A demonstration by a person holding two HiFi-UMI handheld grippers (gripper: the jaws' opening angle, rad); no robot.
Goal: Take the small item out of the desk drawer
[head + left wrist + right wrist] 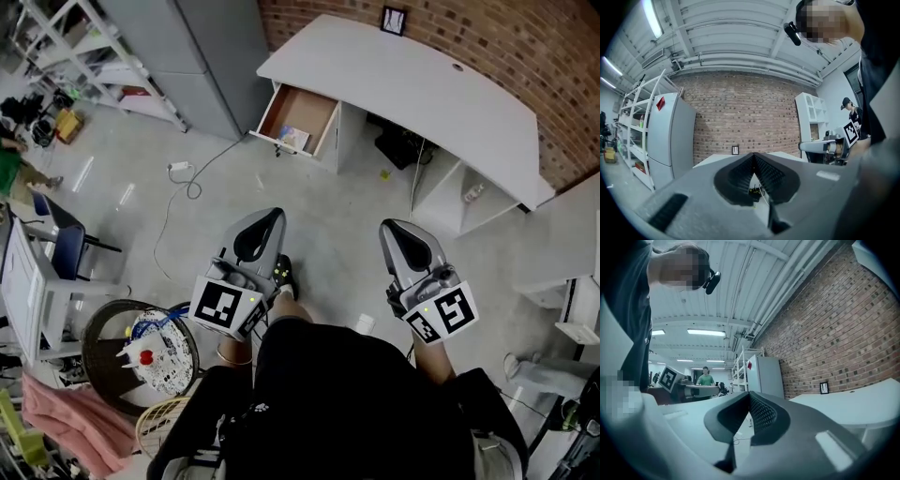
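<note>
While my left gripper (pixel 270 216) and right gripper (pixel 391 226) both have jaws together and empty, the open drawer (pixel 309 105) lies well ahead.

Open desk drawer (pixel 302 108), small item (pixel 294 138) inside

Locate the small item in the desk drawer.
Head view, upper centre: small item lies in the open drawer near its front, at the desk's left end.

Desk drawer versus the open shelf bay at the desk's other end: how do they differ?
The drawer is pulled out and brown inside; the shelf bay is built in and white. The drawer holds a small flat item; the shelf bay holds a small pale thing too small to identify. Both belong to the white desk.
</note>
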